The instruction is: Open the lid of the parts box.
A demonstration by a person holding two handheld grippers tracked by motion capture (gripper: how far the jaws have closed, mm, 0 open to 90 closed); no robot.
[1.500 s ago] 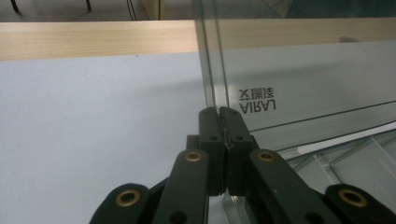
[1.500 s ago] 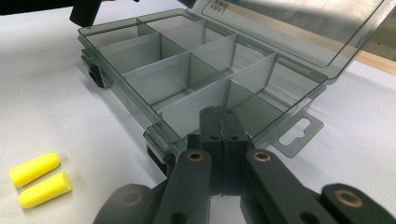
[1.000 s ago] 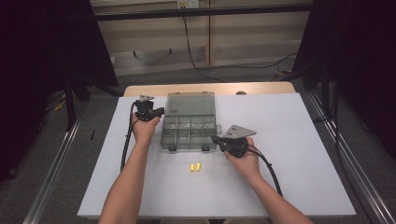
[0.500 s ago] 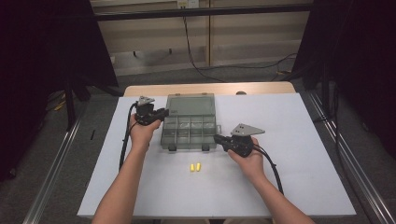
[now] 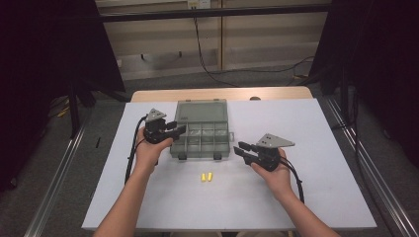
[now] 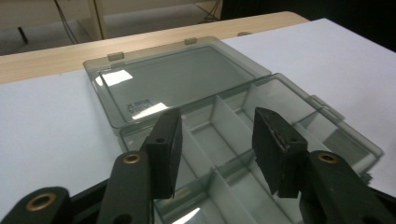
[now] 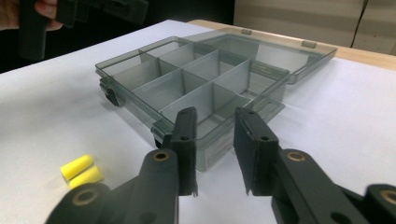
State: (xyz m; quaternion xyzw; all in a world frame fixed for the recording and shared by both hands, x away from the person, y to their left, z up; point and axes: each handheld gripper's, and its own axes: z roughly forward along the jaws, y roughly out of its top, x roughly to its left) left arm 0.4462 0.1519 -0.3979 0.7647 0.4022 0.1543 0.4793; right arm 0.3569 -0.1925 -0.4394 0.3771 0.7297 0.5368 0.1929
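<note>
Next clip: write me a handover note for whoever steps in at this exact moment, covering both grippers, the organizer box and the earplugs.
Left gripper: jaws have just been opening, nothing between them; it hangs over the left edge of the compartment box.
Right gripper: jaws have just been opening, empty, just off the box's near right corner.
Box: clear grey organizer, lid open and lying flat behind the tray; the compartments look empty.
Two yellow foam earplugs lie side by side on the white table, in front of the box.
Done: box opened.
Left, as it looks: pick up the earplugs and put them into a compartment.
</note>
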